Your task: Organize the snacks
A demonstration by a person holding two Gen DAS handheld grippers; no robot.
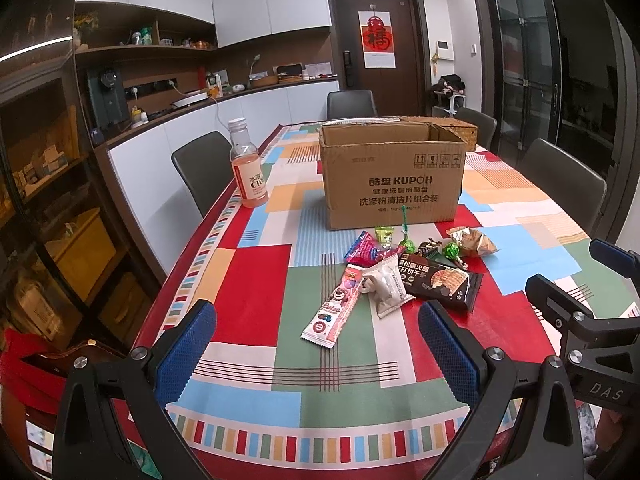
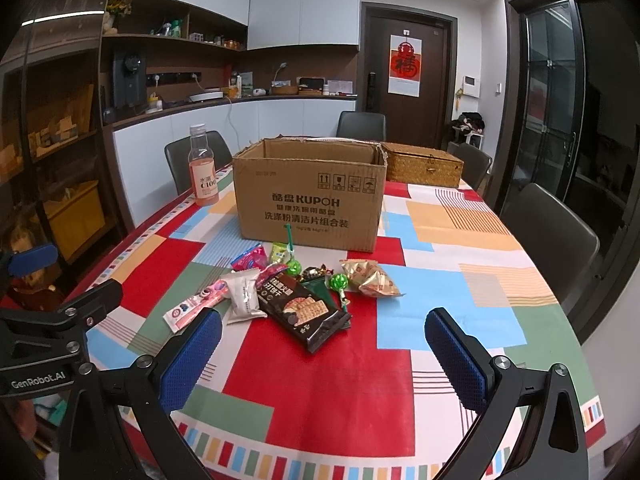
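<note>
A pile of snacks lies on the table in front of an open cardboard box (image 1: 394, 178) (image 2: 310, 204): a dark cracker pack (image 1: 440, 282) (image 2: 302, 310), a white pouch (image 1: 386, 284) (image 2: 244, 294), a pink strip pack (image 1: 338, 308) (image 2: 196, 306), a gold packet (image 1: 474, 242) (image 2: 370, 276), green lollipops (image 1: 452, 250) (image 2: 338, 282) and small candies. My left gripper (image 1: 316, 344) is open and empty, just short of the pile. My right gripper (image 2: 324, 356) is open and empty, near the table's front edge below the pile.
A pink drink bottle (image 1: 248, 164) (image 2: 204, 168) stands left of the box. A wicker basket (image 2: 422, 164) sits behind the box at the right. Chairs (image 1: 200, 168) (image 2: 548, 232) surround the patterned tablecloth (image 1: 260, 280) (image 2: 348, 380). A counter runs along the left wall.
</note>
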